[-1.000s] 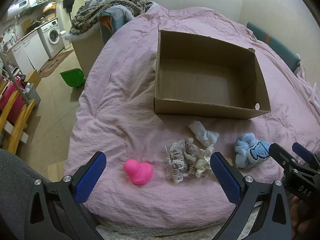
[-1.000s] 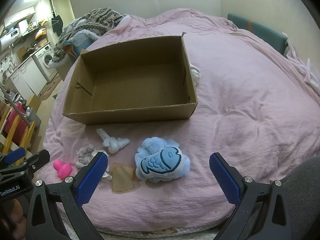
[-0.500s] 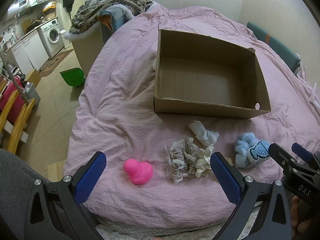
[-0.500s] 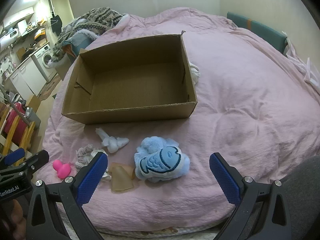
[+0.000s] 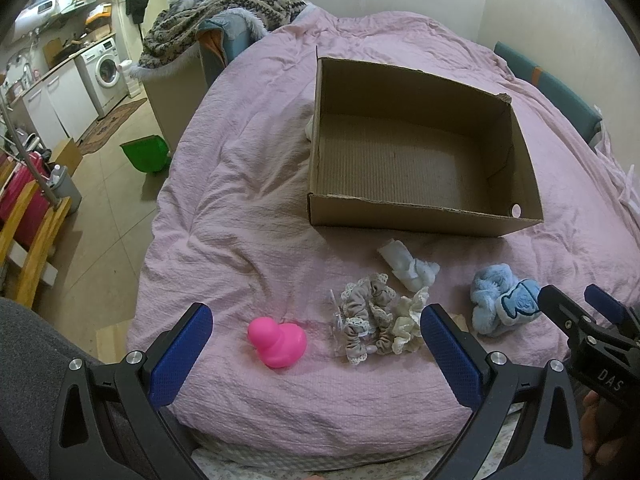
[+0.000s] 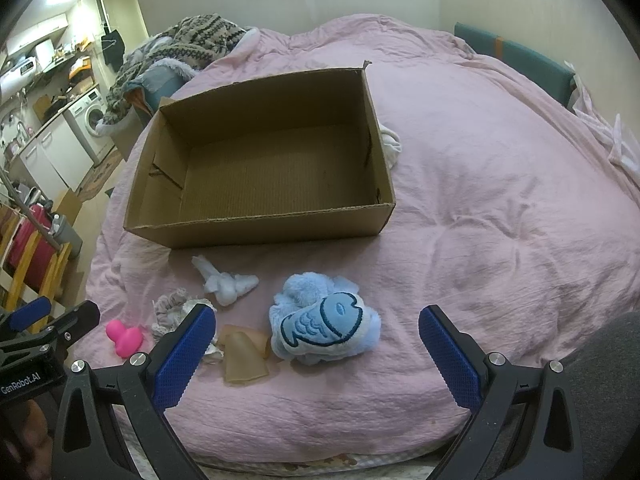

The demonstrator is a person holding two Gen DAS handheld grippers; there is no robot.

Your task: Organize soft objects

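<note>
So both claws are spread wide and holding nothing: left gripper (image 5: 316, 344), right gripper (image 6: 318, 344). Pink rubber duck (image 5: 278, 338) sits at 7 o'clock from the cardboard box (image 5: 420, 216), blue fish plush (image 6: 324, 322) at its 5 o'clock

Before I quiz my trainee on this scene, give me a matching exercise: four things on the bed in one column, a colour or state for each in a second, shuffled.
Things:
1. duck toy
2. fish plush
3. cardboard box
4. scrunchies

Descriptions:
A. brown, open and empty
B. bright pink
C. grey and cream, bunched in a pile
D. light blue with a dark blue outline

Pairs: 1-B, 2-D, 3-A, 4-C
</note>
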